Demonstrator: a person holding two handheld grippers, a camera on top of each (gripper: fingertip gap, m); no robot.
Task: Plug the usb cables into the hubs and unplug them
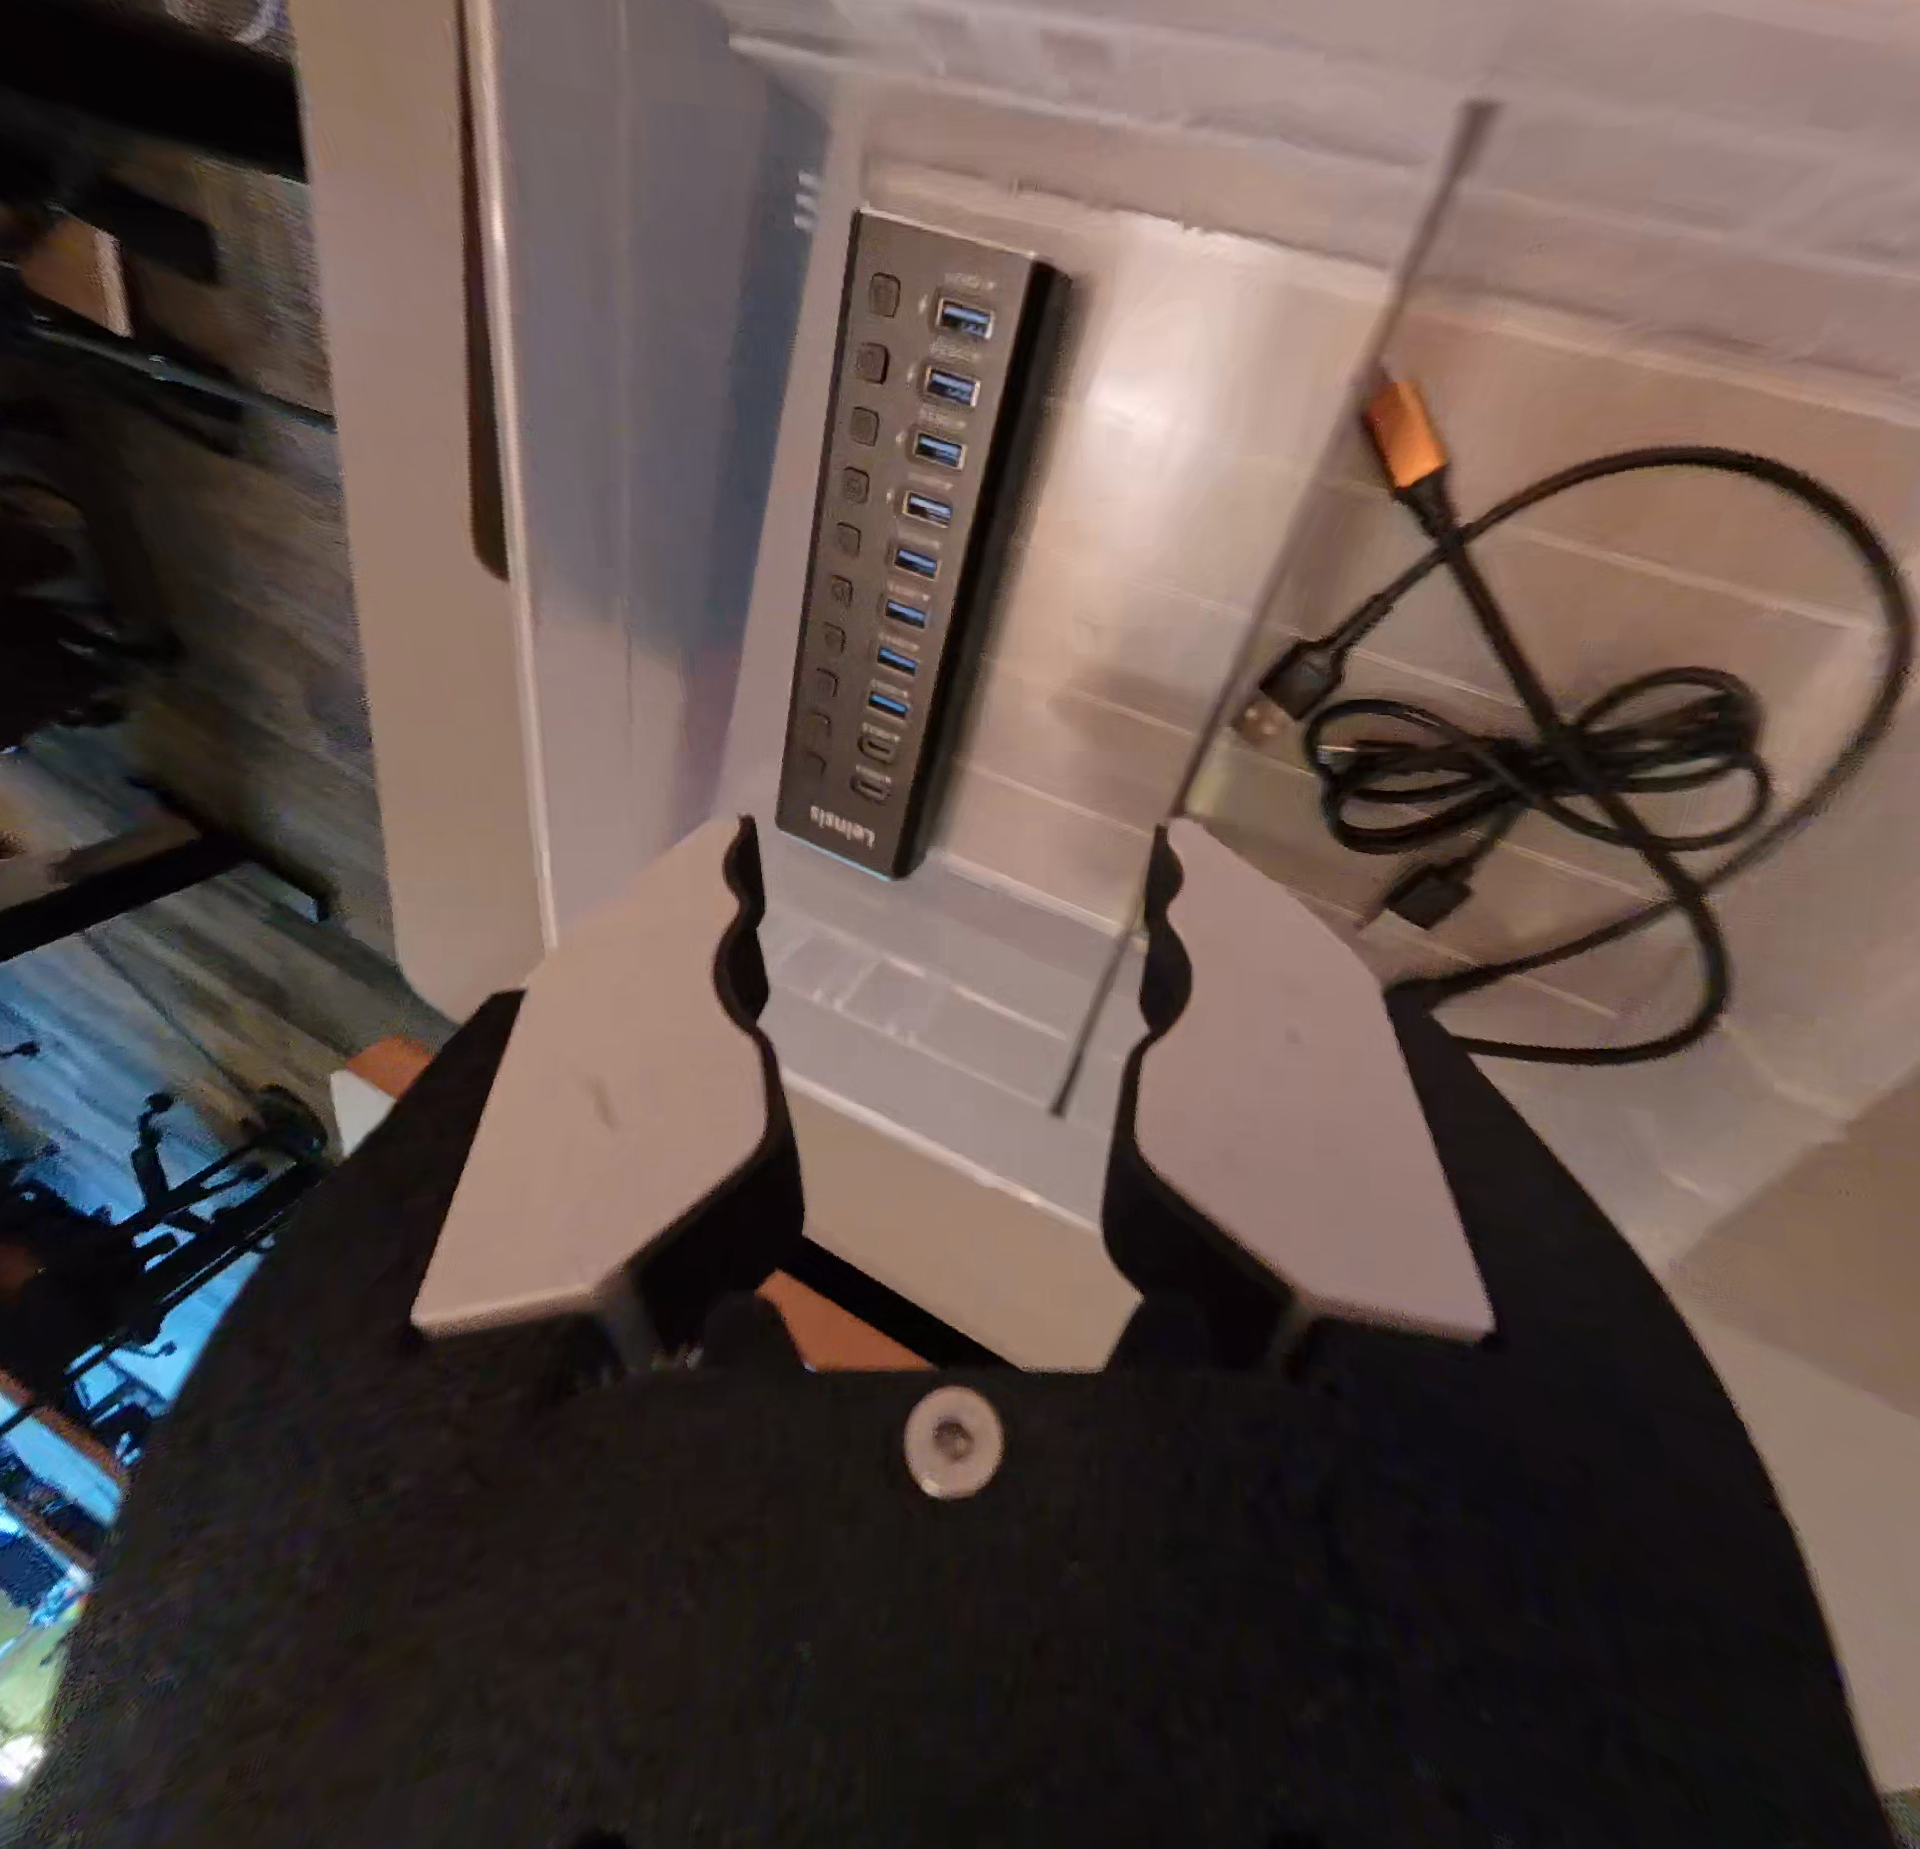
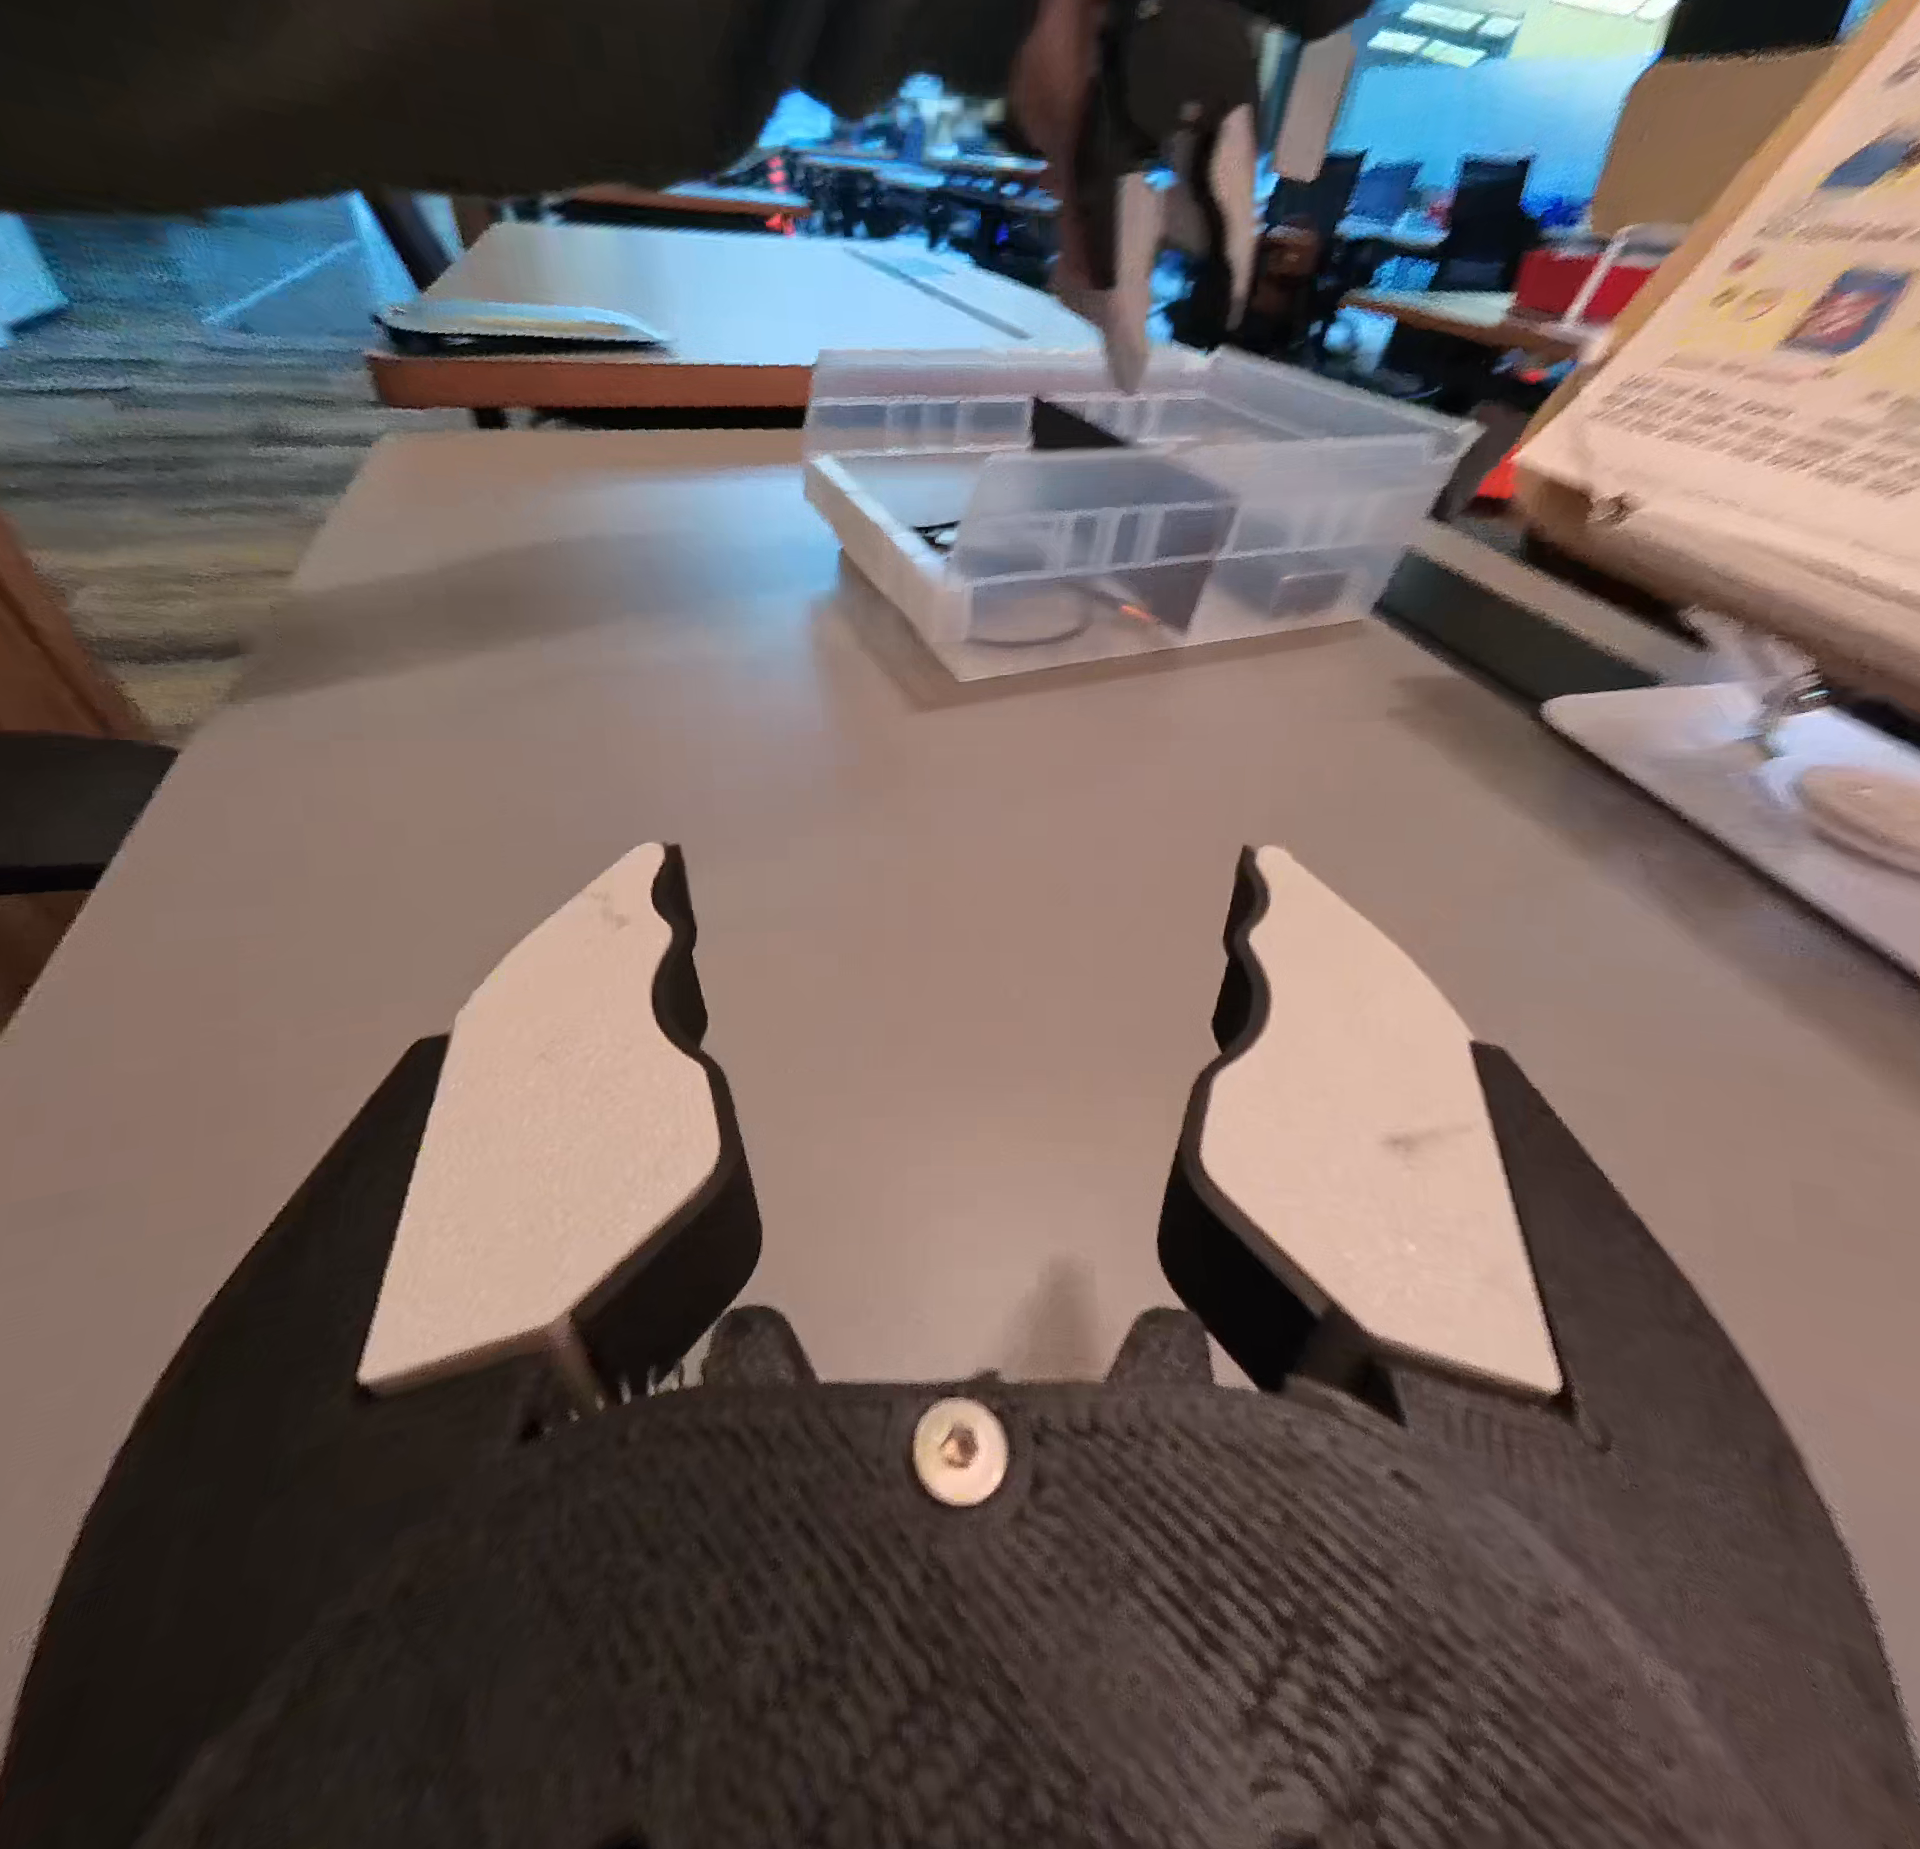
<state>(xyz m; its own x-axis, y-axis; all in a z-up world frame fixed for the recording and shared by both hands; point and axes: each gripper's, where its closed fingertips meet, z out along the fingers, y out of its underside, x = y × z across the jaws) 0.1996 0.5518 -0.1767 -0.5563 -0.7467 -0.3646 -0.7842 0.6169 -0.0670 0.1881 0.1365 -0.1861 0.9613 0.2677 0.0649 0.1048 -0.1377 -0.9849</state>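
A black USB hub (image 1: pixel 925 542) with a row of blue ports lies in a clear plastic tray (image 1: pixel 1039 1155). Coiled black USB cables (image 1: pixel 1558 760) lie to its right, one with a copper-coloured plug (image 1: pixel 1405 438); none is plugged in. My left gripper (image 1: pixel 956 843) is open and empty, hovering over the hub's near end. In the right wrist view it (image 2: pixel 1179 324) points down into the tray (image 2: pixel 1039 563), held by a hand in a dark sleeve. My right gripper (image 2: pixel 961 864) is open and empty, low over the grey table (image 2: pixel 935 760), well short of the tray.
A clear divider edge (image 1: pixel 1299 552) runs diagonally across the tray between hub and cables. A printed cardboard box (image 2: pixel 1766 345) leans at the right, with a white board (image 2: pixel 1683 760) below it. Another table (image 2: pixel 727 293) stands behind. The table edge and floor (image 1: pixel 260 656) lie left of the tray. Across from one pair of fingers to the other is roughly 40 cm.
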